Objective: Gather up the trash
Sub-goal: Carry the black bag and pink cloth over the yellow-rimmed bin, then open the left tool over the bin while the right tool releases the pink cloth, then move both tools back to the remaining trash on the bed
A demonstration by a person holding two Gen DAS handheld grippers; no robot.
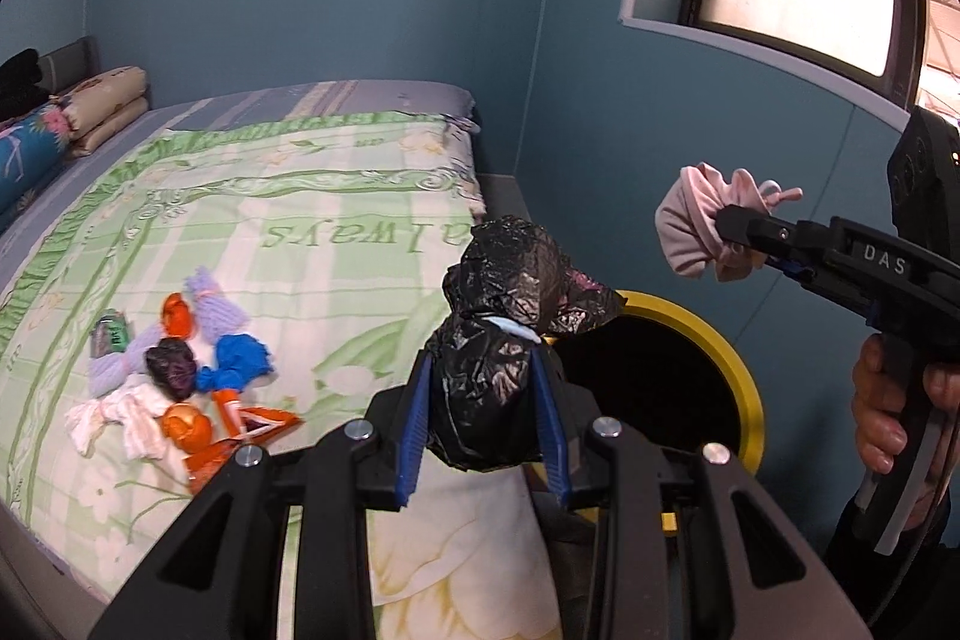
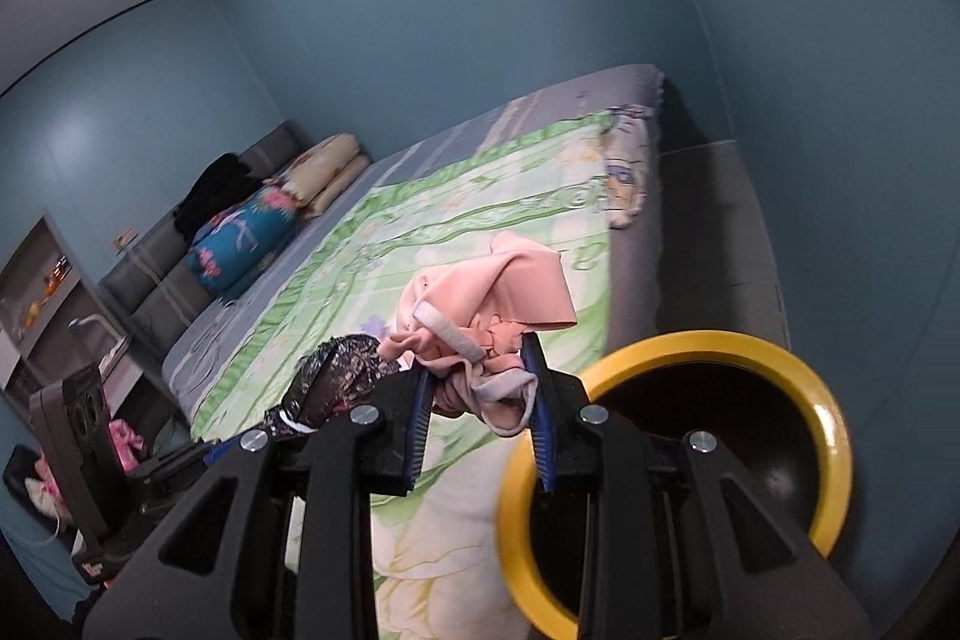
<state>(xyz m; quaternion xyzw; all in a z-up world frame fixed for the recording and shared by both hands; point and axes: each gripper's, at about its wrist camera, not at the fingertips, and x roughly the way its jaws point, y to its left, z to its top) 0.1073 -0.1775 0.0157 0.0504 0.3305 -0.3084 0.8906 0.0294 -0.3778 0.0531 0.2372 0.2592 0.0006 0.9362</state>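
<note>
Black crumpled plastic bag sits clamped in the left claw, carried beside the yellow-rimmed bin at 3 o'clock, likely for dropping; the right claw pinches a pink cloth bundle near that rim; more trash waits on the bed at 9 o'clock

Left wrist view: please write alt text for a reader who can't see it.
The left gripper holds a crumpled black plastic bag near a yellow-rimmed bin beside the bed. To the right, the right gripper holds a pink cloth. More trash lies on the green bedspread.
</note>
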